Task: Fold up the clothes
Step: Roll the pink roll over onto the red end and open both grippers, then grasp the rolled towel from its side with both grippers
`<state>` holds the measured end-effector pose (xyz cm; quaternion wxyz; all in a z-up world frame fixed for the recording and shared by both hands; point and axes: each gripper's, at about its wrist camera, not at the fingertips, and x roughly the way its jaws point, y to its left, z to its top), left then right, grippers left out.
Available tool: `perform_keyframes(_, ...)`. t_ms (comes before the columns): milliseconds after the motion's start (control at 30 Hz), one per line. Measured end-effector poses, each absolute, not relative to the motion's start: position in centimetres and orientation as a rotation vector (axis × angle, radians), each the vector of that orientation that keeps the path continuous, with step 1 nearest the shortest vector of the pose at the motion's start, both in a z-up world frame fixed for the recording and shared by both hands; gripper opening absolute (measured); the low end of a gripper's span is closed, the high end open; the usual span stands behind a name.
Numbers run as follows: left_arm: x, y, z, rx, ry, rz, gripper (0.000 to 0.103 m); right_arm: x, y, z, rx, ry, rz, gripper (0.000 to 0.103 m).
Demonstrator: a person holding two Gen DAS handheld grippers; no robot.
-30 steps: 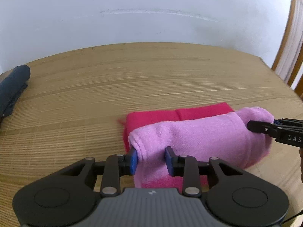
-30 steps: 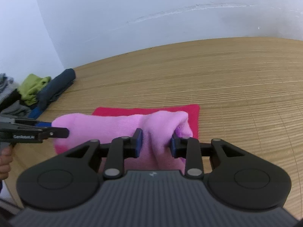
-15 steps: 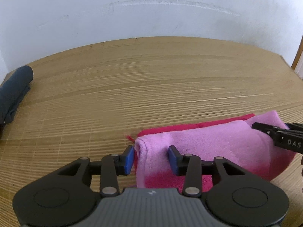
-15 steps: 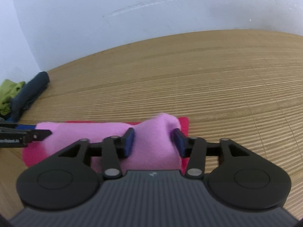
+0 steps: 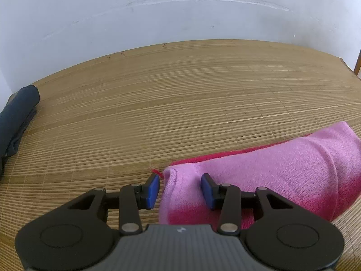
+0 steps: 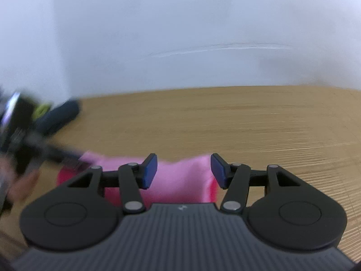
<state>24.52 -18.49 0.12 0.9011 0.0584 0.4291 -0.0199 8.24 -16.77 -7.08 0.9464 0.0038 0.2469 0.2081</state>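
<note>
A folded pink fleece garment [image 5: 270,169] with a red underside [image 5: 225,155] lies on the bamboo mat [image 5: 180,101]. My left gripper [image 5: 181,189] is open over its left corner. The fold edge sits between the blue pads, and the left pad stands just clear of it. In the blurred right wrist view, my right gripper [image 6: 183,169] is open above the garment's [image 6: 180,180] right end, with neither pad pressing on it. The left gripper [image 6: 56,153] and the person's hand [image 6: 20,185] show as a blur at the left.
A rolled dark blue garment [image 5: 15,117] lies at the mat's left edge, with something green [image 6: 41,109] beside it in the right wrist view. A white wall runs close behind the mat. A wooden frame [image 5: 357,65] stands at the far right.
Both grippers were shut on the pink garment's raised fold; they lowered it onto the mat and opened. The right gripper has since drawn back and tilted up, blurring its view.
</note>
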Motion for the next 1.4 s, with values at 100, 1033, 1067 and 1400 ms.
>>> perform_keyframes(100,24.1,-18.2,1.4,0.108,0.866,-0.033,0.043,8.0,-14.1,-8.9,-0.102,0.532,0.445,0.054)
perform_keyframes(1033,22.3,-22.0,0.8,0.203,0.848,-0.061,0.052,12.8,-13.3,-10.4,0.077,0.649,0.341,0.054)
perform_keyframes(1067,22.0,-21.8,1.2,0.196,0.853,-0.055,0.053,12.6,-13.6,-10.1,0.095,0.644,0.344,0.054)
perform_keyframes(1400,15.2,-18.6,3.9,0.155,0.847,-0.038,0.063,6.9,-16.4,-7.4,0.006,0.593,0.397,0.059)
